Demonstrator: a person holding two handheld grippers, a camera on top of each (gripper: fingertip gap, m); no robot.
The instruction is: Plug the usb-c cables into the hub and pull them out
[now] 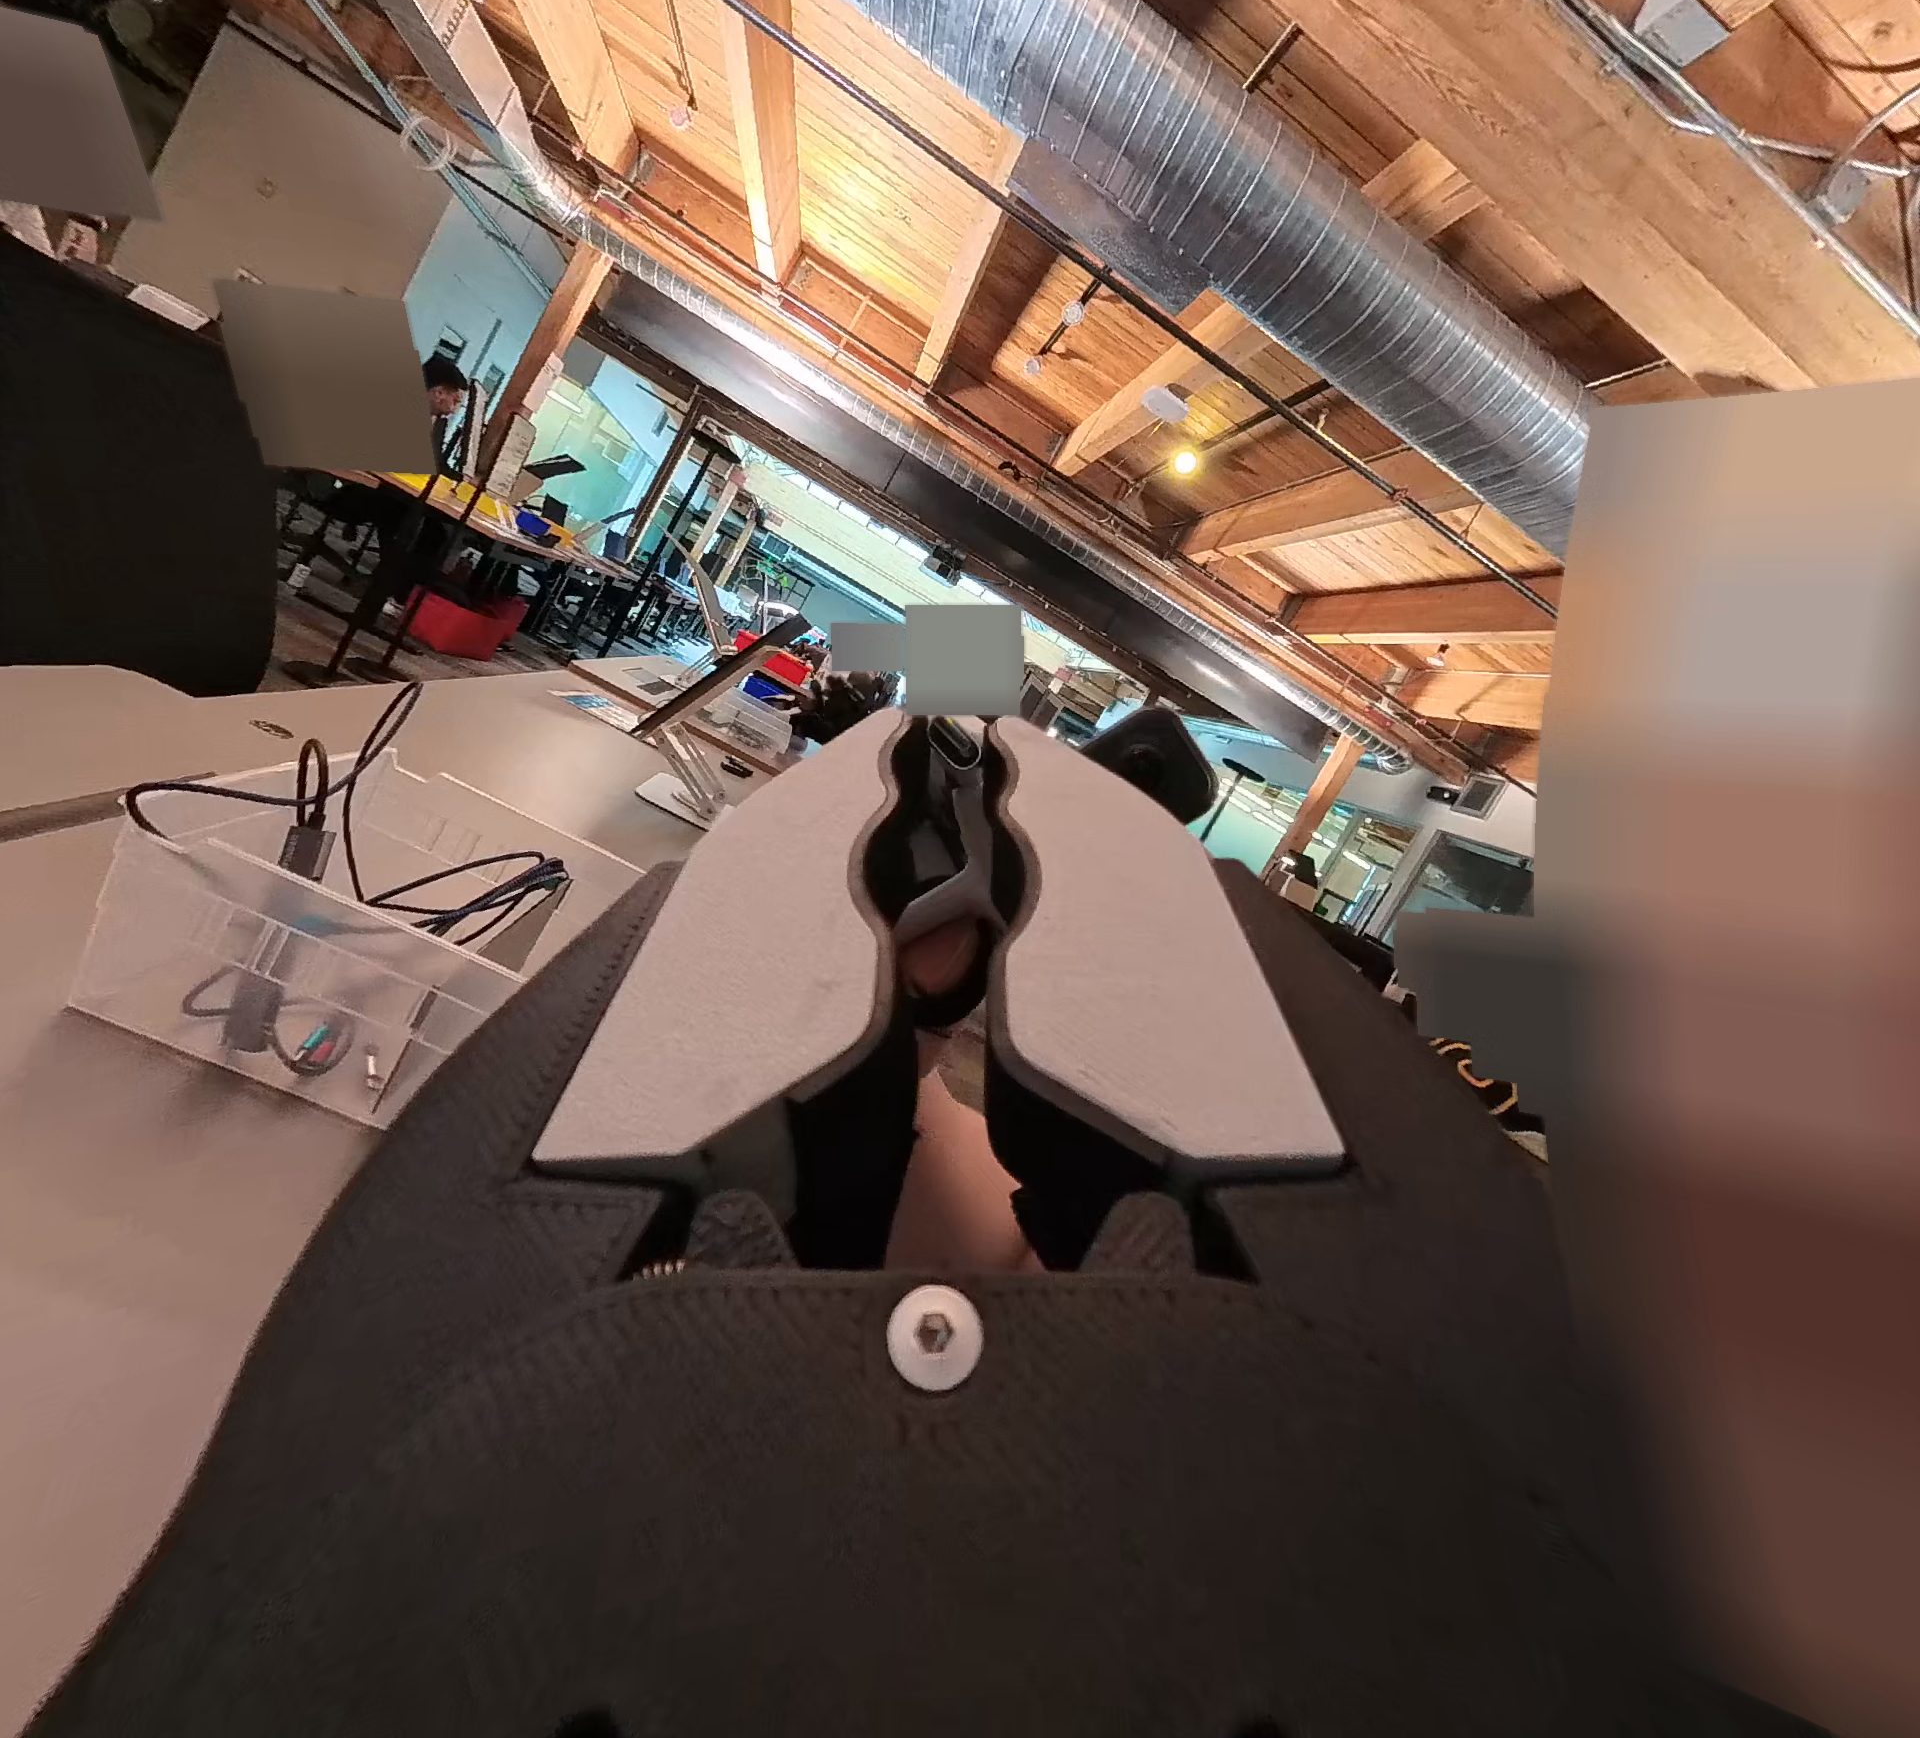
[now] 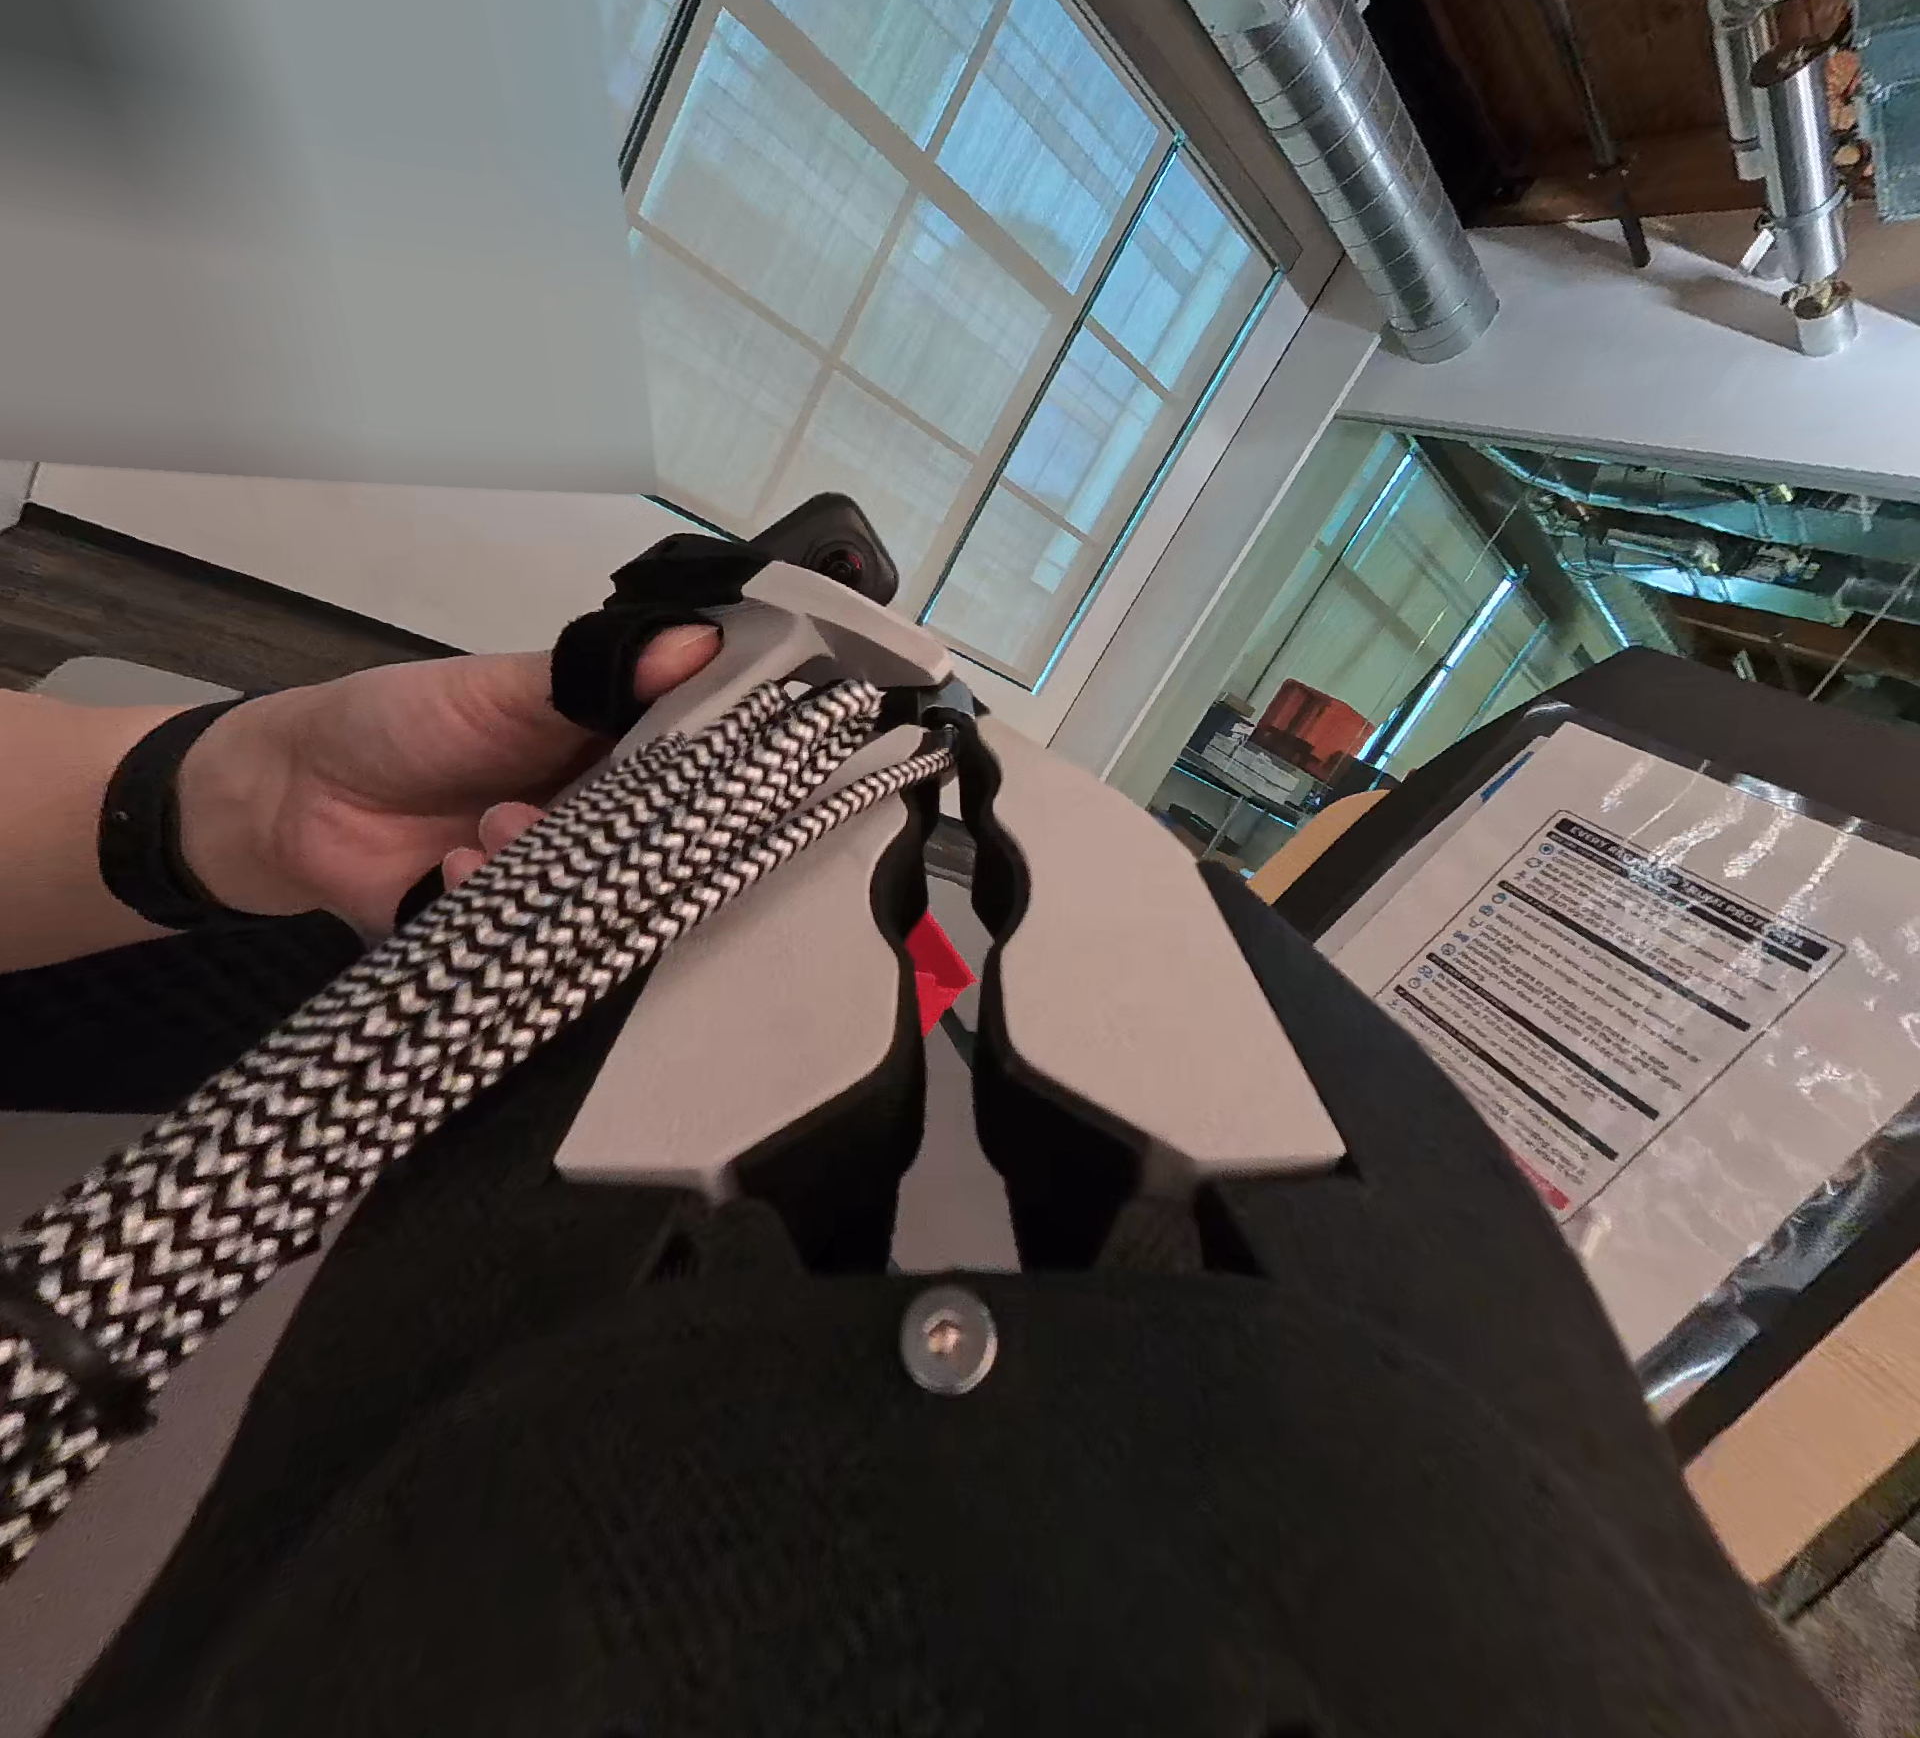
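left gripper [image 1: 940, 732] clamps the slim grey metal hub [image 1: 951, 821]; right gripper [image 2: 951, 732] pinches the black-and-white braided cable's [image 2: 582, 867] plug end. mating unclear, cannot tell plugging or pulling.

- Daylight: bright, from the large paned window [image 2: 935, 254] in the right wrist view.
- Artificial light: one warm ceiling bulb [image 1: 1184, 462] glows among well-lit timber beams in the left wrist view.
- Glare: reflections streak the plastic-covered printed sheet [image 2: 1621, 961].
- Distortion: strong wide-angle bending at the edges, both views.
- Focus: the braided cable [image 2: 312, 1117] is soft nearest the lens; the clear bin [image 1: 281, 950] is slightly blurred.
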